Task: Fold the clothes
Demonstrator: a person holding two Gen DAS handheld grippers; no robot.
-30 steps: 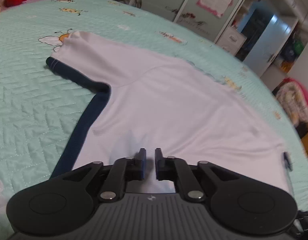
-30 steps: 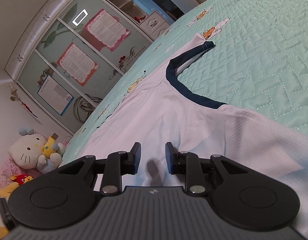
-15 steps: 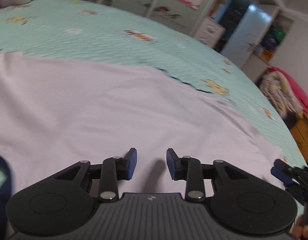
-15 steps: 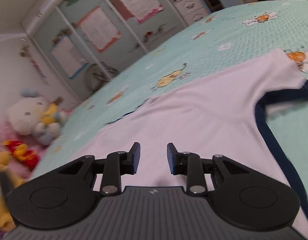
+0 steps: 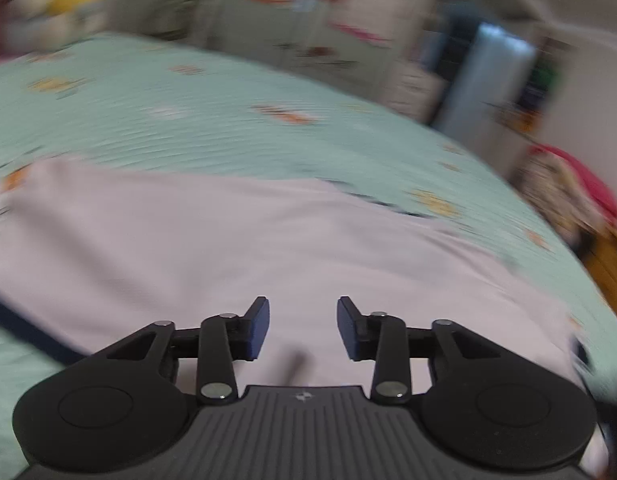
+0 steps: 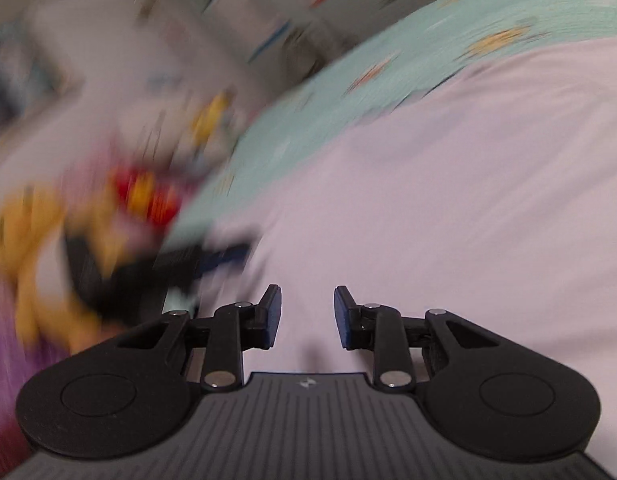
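Observation:
A pale pink shirt with navy trim lies spread flat on the mint-green quilt. My left gripper hovers over its near part; the jaws are opening and nothing is between them. In the right wrist view the same shirt fills the right side, and my right gripper is open above it with an empty gap. The dark blurred shape left of my right gripper looks like the other gripper. Both views are motion-blurred.
Plush toys sit at the quilt's end, left in the right wrist view. Wardrobe doors with pink posters stand behind the bed. A pile of pink and red cloth lies beyond the bed's right edge.
My left gripper's jaws have spread from nearly shut to open, and its view has swung right along the shirt. My right gripper's view has swung left toward the plush toys.

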